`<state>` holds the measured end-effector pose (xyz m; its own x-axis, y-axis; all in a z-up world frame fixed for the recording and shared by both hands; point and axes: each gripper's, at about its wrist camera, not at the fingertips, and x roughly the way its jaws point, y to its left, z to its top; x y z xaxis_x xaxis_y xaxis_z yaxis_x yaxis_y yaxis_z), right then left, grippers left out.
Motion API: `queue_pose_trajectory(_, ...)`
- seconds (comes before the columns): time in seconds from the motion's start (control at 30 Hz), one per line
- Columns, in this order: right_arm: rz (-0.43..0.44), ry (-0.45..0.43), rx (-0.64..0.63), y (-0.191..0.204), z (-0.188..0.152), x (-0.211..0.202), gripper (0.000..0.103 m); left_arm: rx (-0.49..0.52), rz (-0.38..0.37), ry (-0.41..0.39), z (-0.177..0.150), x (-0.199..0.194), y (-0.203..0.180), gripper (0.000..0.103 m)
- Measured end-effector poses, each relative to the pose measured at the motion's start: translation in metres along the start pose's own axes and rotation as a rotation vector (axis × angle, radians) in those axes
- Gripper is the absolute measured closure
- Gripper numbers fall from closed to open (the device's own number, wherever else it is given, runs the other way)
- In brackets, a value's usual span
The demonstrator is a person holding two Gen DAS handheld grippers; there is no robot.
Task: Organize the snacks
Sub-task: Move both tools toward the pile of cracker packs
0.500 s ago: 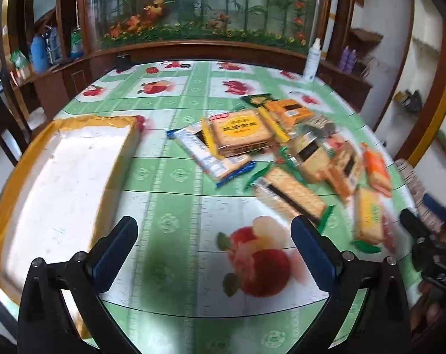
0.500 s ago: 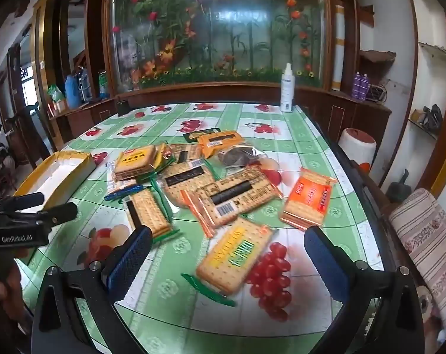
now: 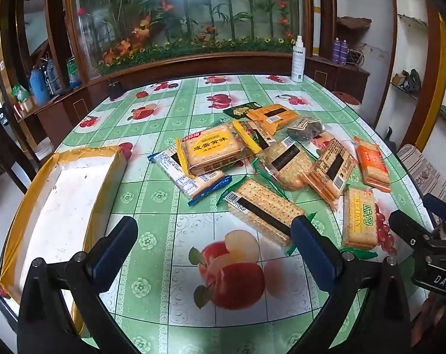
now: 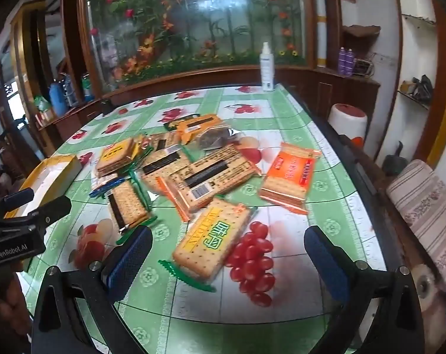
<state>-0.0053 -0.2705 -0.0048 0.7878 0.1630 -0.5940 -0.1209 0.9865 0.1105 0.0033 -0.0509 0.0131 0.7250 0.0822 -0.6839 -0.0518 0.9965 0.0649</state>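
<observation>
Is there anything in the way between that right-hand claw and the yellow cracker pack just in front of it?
Nothing visible. The right gripper has its jaws open, with only bare tablecloth before the WEIDAN cracker pack.

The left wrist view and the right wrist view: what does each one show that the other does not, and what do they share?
Only the left wrist view shows the full inside of the yellow-rimmed white box and the blue-wrapped cracker pack in the open. Only the right wrist view shows the white bin with a red lid beside the table. Both show the WEIDAN cracker pack, the orange cracker pack and the white spray bottle.
</observation>
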Motion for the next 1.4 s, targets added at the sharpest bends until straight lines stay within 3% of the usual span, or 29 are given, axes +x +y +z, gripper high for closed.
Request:
queue_pose_trajectory(0.17, -0.039, 0.016, 0.021, -0.001, 0.005, 0.008, 0.0, -0.011, 0.023, 0.006, 0.002, 0.004, -0.002, 0.0)
queue_pose_trajectory(0.4, -0.005, 0.051, 0.117, -0.01, 0.002, 0.021, 0.0, -0.016, 0.045, 0.026, 0.0, 0.015, -0.003, 0.0)
queue_pose_trajectory(0.73, -0.045, 0.08, 0.087, -0.005, 0.002, 0.034, 0.0, -0.039, 0.063, 0.047, 0.0, 0.026, 0.001, 0.0)
queue_pose_trajectory(1.13, -0.09, 0.168, 0.089, -0.003, 0.004, 0.064, 0.0, -0.161, -0.006, 0.165, 0.005, 0.064, 0.001, 0.0)
queue_pose_trajectory(1.4, -0.121, 0.216, 0.06, 0.009, 0.005, 0.088, 0.0, -0.248, 0.047, 0.236, 0.009, 0.094, -0.01, 0.0)
